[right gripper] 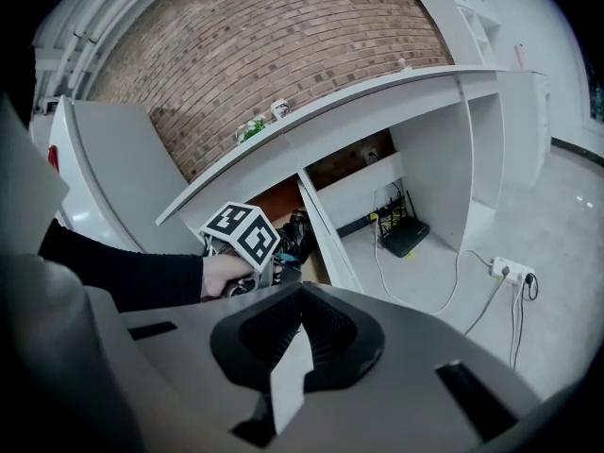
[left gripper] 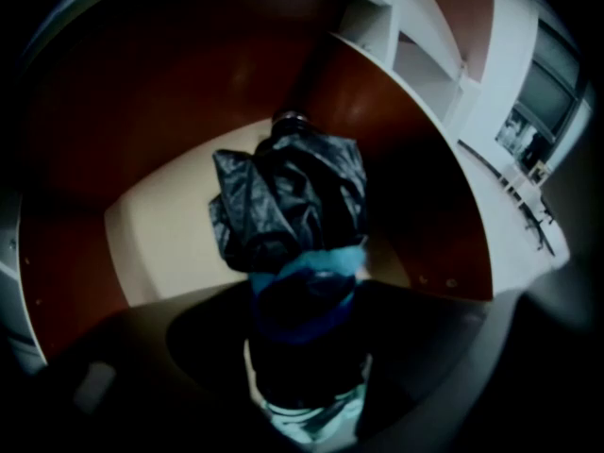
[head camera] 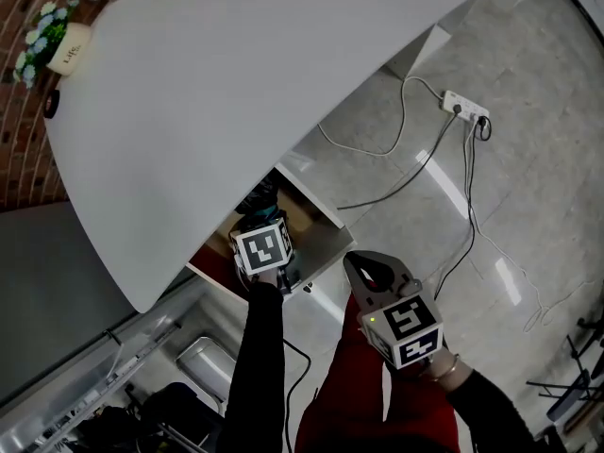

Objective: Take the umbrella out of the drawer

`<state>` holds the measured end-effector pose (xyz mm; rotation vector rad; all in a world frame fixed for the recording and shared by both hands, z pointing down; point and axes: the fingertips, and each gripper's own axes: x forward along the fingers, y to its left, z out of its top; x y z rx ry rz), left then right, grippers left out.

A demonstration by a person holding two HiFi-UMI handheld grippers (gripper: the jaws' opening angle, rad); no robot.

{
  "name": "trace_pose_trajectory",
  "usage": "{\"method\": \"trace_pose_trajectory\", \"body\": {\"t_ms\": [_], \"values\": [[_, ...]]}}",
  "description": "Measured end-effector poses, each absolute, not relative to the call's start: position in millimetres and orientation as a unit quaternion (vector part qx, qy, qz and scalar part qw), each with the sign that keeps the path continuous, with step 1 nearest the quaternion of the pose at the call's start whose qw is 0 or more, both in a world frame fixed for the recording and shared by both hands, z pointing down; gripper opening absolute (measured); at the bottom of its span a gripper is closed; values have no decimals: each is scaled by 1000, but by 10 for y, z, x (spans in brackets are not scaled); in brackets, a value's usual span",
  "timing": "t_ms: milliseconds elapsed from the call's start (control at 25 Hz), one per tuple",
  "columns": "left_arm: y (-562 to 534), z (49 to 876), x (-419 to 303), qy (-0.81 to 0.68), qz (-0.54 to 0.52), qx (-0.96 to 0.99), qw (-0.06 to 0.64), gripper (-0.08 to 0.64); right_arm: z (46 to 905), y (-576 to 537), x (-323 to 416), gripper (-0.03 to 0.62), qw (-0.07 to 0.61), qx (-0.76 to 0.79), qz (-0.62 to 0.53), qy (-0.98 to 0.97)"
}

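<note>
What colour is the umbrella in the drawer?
The umbrella is black; the left gripper view shows it best.

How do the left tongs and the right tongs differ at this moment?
The left tongs are clamped on the black folded umbrella; the right tongs are shut on nothing. The left tongs reach into the open drawer; the right tongs hang outside it, above the floor. Shared: both are hand-held, and both have their jaws together.
</note>
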<state>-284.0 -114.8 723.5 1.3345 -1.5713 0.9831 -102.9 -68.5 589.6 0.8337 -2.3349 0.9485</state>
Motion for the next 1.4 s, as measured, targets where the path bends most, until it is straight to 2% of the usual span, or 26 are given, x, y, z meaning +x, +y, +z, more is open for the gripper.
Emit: {"method": "trace_pose_trajectory", "body": {"t_ms": [520, 840, 1400], "values": [[-1233, 7373, -2848, -633, 413, 515, 406, 316, 5906, -690, -946, -2, 246, 301, 346, -854], [-1208, 7278, -2844, -627, 415, 524, 401, 282, 5857, -637, -887, -2, 247, 300, 345, -854], [-978, 6694, -2809, -620, 401, 553, 386, 272, 5596, -492, -937, -2, 240, 282, 329, -868]]}}
